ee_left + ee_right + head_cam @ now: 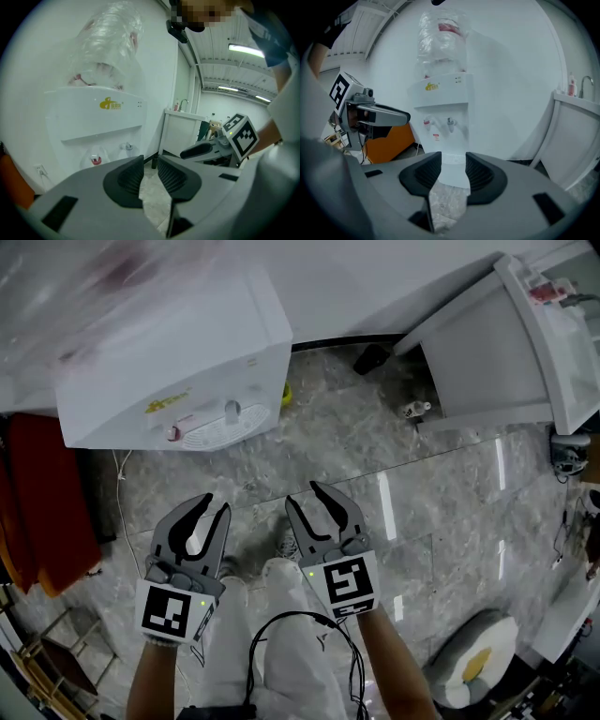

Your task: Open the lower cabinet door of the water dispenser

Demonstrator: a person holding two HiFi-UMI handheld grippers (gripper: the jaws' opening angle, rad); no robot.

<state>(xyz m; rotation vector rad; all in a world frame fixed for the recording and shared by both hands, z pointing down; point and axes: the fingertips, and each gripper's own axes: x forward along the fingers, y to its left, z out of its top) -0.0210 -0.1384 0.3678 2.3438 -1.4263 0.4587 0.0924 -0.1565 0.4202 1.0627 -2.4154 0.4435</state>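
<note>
The white water dispenser (178, 352) stands at the upper left of the head view, seen from above, with a red tap (173, 432) and a second tap (232, 412) on its front. Its lower cabinet door is out of sight there. Both grippers hover over the floor in front of it, apart from it. My left gripper (211, 507) is open, empty, and points at the dispenser (101, 117). My right gripper (305, 495) is also open and empty. Between the right gripper's (453, 159) jaws shows the dispenser's lower front (452, 171). A wrapped bottle (440, 37) sits on top.
A white sink cabinet (487, 352) stands to the right of the dispenser, with a dark object (372, 357) and a small item (415, 410) on the marble floor (375, 456) between them. An orange object (42, 502) and a cable (122, 493) lie left. A round cushion (473, 662) is at bottom right.
</note>
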